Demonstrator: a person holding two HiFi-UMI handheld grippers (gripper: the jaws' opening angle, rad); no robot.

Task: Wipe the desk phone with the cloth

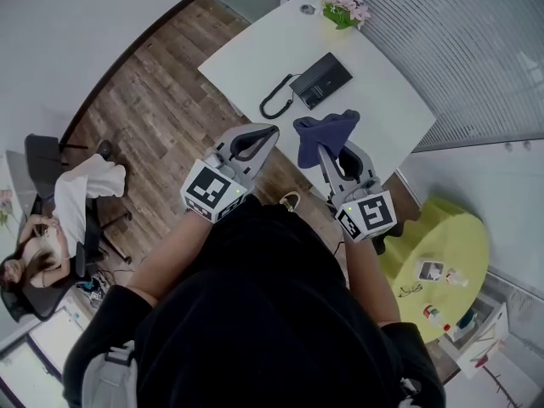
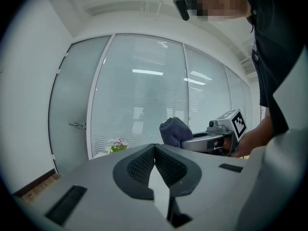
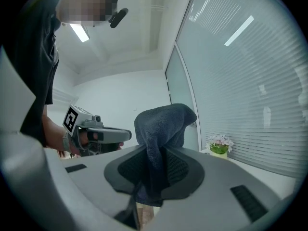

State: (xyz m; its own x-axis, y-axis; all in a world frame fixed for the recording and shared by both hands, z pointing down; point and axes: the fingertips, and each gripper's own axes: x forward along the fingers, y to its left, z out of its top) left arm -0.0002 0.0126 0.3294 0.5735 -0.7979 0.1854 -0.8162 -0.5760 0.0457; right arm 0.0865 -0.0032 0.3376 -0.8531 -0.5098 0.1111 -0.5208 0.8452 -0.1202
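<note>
The black desk phone (image 1: 321,80) lies on a white table (image 1: 255,49), its coiled cord (image 1: 276,99) trailing to the left. My right gripper (image 1: 327,153) is shut on a dark blue cloth (image 1: 325,134), which bunches up above the jaws. In the right gripper view the cloth (image 3: 163,129) hangs clamped between the pads of that gripper (image 3: 156,162). My left gripper (image 1: 269,132) is held beside it, jaws closed on nothing; in its own view that gripper (image 2: 154,150) shows the pads meeting. Both grippers are raised in the air, short of the table's near edge.
A pot of pink flowers (image 1: 344,8) stands at the table's far end. A glass wall with blinds (image 1: 442,41) runs along the right. A yellow-green round table (image 1: 438,262) with small items is at lower right. A seated person (image 1: 47,236) is at far left on the wooden floor.
</note>
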